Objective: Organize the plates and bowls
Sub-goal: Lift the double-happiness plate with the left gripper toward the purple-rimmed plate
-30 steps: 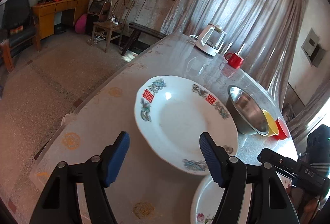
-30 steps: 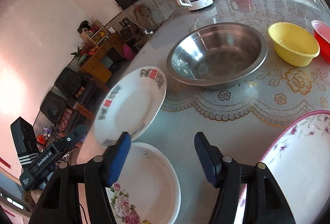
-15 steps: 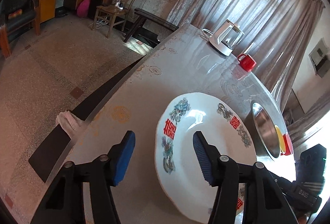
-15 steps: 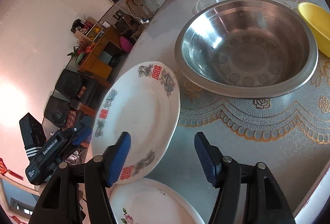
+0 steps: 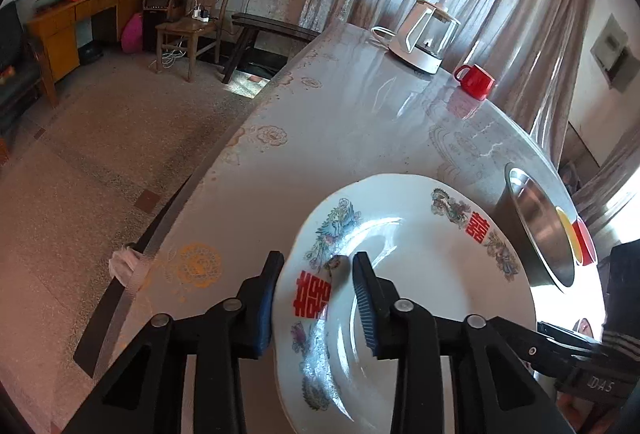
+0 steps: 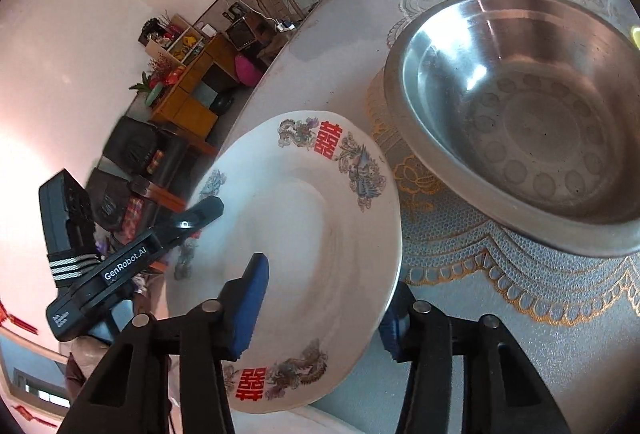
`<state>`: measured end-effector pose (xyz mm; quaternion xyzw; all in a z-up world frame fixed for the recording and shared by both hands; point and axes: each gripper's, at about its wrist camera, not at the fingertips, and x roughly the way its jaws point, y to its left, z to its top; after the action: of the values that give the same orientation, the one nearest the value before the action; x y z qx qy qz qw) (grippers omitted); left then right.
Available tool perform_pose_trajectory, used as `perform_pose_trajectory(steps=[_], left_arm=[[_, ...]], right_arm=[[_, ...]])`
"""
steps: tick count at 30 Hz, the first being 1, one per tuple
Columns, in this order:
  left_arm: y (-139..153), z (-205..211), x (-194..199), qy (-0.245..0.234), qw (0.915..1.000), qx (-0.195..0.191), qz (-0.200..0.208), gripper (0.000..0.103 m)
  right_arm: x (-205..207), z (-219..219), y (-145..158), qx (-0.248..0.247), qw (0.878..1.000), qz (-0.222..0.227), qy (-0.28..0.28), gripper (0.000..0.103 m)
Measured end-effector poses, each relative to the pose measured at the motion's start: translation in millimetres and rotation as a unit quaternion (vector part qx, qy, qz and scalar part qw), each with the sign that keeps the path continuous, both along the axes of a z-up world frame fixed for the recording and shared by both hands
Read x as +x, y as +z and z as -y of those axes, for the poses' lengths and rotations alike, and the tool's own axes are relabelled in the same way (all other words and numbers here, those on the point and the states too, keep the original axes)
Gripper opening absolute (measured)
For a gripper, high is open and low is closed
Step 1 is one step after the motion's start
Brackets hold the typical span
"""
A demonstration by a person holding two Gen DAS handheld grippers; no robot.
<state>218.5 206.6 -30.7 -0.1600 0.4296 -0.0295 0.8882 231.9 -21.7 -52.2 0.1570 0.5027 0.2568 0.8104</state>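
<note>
**Gripping one plate from two sides**

Straddling the near rim of the white plate [image 5: 404, 274], the left gripper [image 5: 316, 298] has one blue pad beneath the rim and the other above it, on the plate's inner face; the jaws are narrowed around the rim beside a red double-happiness mark, though whether both pads press on it cannot be told. The right gripper [image 6: 320, 310] straddles the same plate [image 6: 304, 234] at another part of its rim, its left pad over the white inner face and its right pad just under the edge; its jaws stand fairly wide around the rim, and whether they touch the plate cannot be told. In the right wrist view the left gripper's black body [image 6: 132, 258] reaches in at the plate's left side. The plate is tilted, lying near the table [image 5: 344, 122] edge that faces the room.

Just beside the plate sits a large steel bowl [image 6: 524, 114] on a lace-patterned mat. Past the steel bowl, slivers of a yellow bowl [image 5: 566, 230] and a red bowl [image 5: 585, 244] show. Toward the far edge of the table stand a white kettle [image 5: 426, 34] and a red mug [image 5: 476, 82], near each other and well apart from the plate.
</note>
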Motion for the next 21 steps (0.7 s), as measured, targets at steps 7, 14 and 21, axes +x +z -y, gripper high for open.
perform_pose_trajectory(steps=[7, 14, 21], left_arm=[[10, 1, -20, -0.006, 0.9996, -0.007, 0.026, 0.033], [15, 13, -34, -0.026, 0.9985, 0.021, 0.042, 0.033], [25, 24, -52, -0.048, 0.9962, 0.023, 0.069, 0.033]], right_arm=[[-6, 3, 7, -0.047, 0.999, 0.024, 0.002, 0.042], [-19, 5, 19, -0.067, 0.996, 0.061, 0.019, 0.042], [-31, 10, 18, -0.083, 0.993, 0.075, 0.025, 0.038]])
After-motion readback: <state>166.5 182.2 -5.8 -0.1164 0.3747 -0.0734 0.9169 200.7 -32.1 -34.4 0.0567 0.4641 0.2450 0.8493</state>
